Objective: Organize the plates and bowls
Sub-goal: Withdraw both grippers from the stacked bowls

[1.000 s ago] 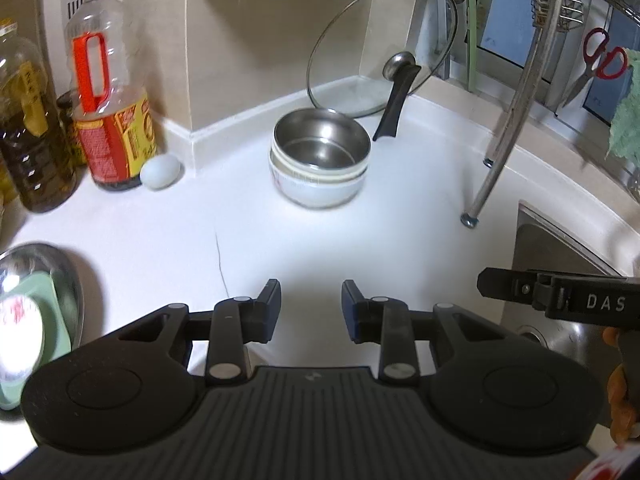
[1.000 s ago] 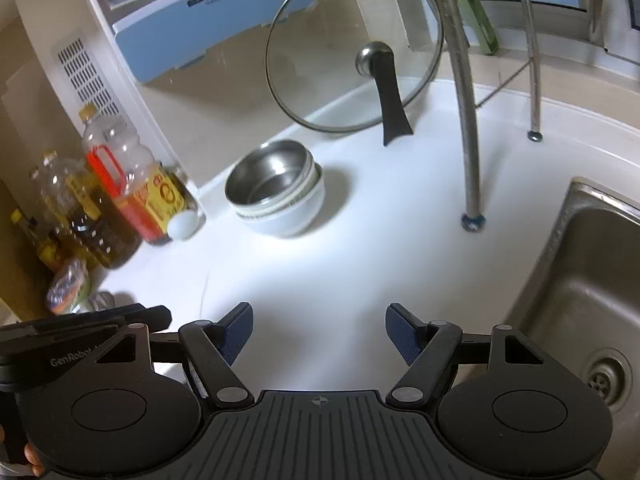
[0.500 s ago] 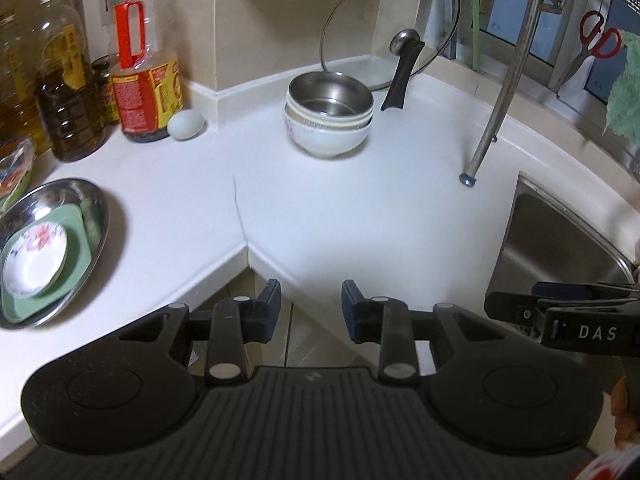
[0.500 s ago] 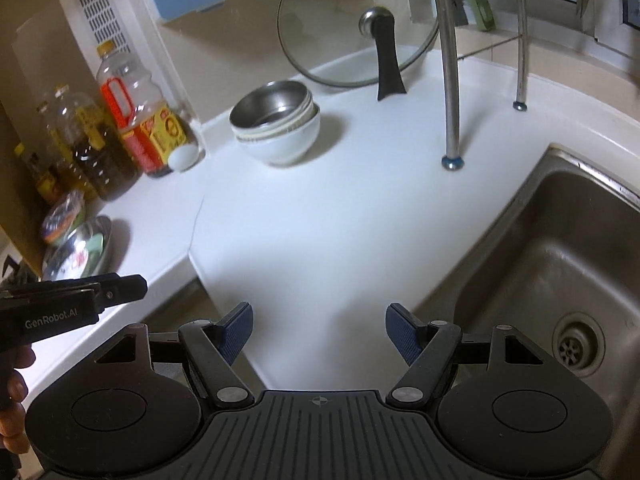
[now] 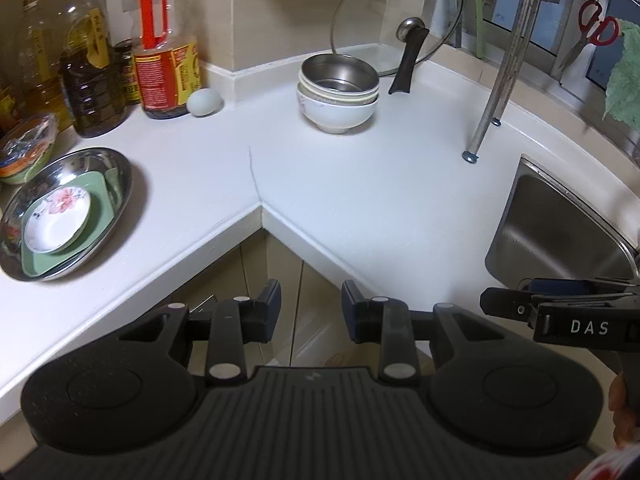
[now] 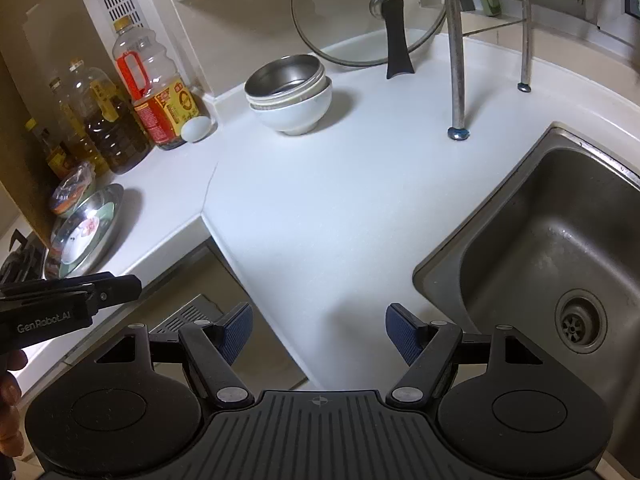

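"DAS" on right tongs (image 5: 576,320); "GenRobot.AI" on left tongs (image 6: 68,304).

A home kitchen — a white L-shaped countertop (image 5: 360,208) runs to a stainless steel sink (image 6: 560,264) with a round drain. Plastic bottles of cooking oil (image 5: 86,68) stand against beige wall tiles, and a glass pan lid with a black handle (image 5: 396,24) leans in the corner — beside stacked bowls (image 5: 338,96).

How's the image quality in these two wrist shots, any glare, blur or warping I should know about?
Left wrist view: sharp, with strong fisheye bending of the counter edge; soft shadow beside the stacked bowls; reflections on the glass lid. Right wrist view: equally sharp, dark vignette in the corners, dim sink, bright counter centre.
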Demonstrator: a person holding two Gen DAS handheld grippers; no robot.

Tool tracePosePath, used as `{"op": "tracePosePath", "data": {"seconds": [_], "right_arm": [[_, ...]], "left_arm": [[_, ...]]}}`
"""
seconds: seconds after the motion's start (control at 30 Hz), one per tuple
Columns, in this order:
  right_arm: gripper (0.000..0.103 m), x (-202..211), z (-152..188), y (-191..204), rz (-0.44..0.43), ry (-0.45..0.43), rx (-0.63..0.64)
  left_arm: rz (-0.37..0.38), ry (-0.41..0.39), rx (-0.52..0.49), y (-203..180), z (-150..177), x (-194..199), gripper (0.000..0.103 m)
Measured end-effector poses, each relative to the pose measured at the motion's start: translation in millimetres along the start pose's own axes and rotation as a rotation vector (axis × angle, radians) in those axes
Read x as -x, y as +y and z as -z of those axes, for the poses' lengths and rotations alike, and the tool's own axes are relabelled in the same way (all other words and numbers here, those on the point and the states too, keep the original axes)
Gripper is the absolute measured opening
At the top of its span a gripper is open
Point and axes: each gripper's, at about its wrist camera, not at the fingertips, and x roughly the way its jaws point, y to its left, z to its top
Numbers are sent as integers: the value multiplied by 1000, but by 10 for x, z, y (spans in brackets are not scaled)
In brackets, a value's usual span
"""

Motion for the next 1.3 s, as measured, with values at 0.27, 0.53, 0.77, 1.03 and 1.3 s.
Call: {"op": "tracePosePath", "data": {"seconds": [0.27,0.53,0.77,1.03,1.3], "right_arm": [[73,-12,53,94,-21,13,19],[73,-9,86,143,-36,18,33],[73,-31,64,145,-34,13,28],[73,-203,-124,122,1,-1,0],[73,-485,-599,17,56,-59,-38]], "left_arm": [[-29,7,24,92,101,94,29],[-48,10,43,127,174,144,29],[-53,6,45,165,134,124,29],[-35,-1,30,272,-108,-133,29],[-14,-39,-4,418,-669,-571,29]]}}
